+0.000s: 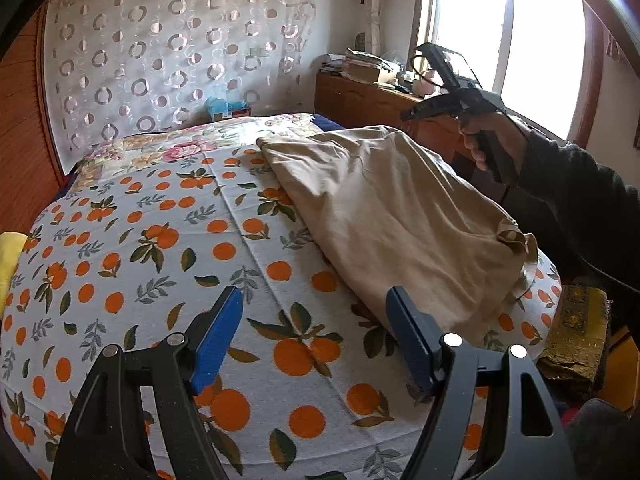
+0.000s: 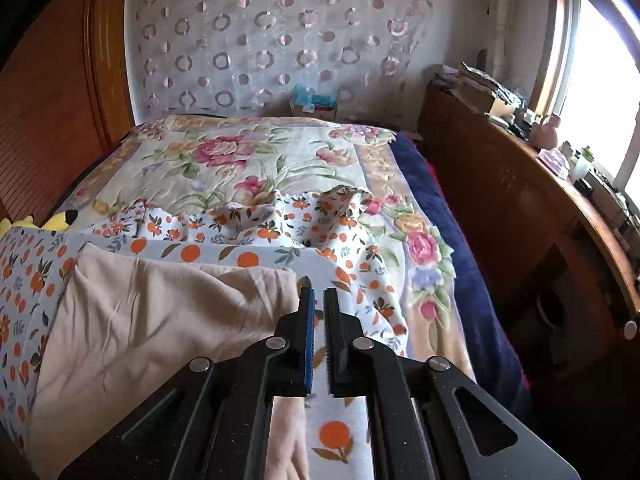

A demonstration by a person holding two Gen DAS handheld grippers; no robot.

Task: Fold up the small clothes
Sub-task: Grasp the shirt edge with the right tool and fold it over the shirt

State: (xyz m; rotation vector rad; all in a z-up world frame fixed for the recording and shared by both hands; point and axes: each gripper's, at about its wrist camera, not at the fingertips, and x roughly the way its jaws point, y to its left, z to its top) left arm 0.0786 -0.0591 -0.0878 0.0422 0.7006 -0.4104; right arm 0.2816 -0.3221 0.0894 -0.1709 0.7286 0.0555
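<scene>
At the bottom of the left wrist view, the left gripper (image 1: 314, 312) stands wide open and empty above the orange-printed white bedsheet (image 1: 160, 248). The right gripper (image 2: 319, 300) holds nothing, its jaws nearly closed with a narrow gap. The folded beige cotton garment (image 1: 384, 216) lies beyond, centre right on the sheet.

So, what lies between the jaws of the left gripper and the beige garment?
Only bare orange-print sheet, seen in the left wrist view; the left gripper stands open, close to the beige garment.
</scene>
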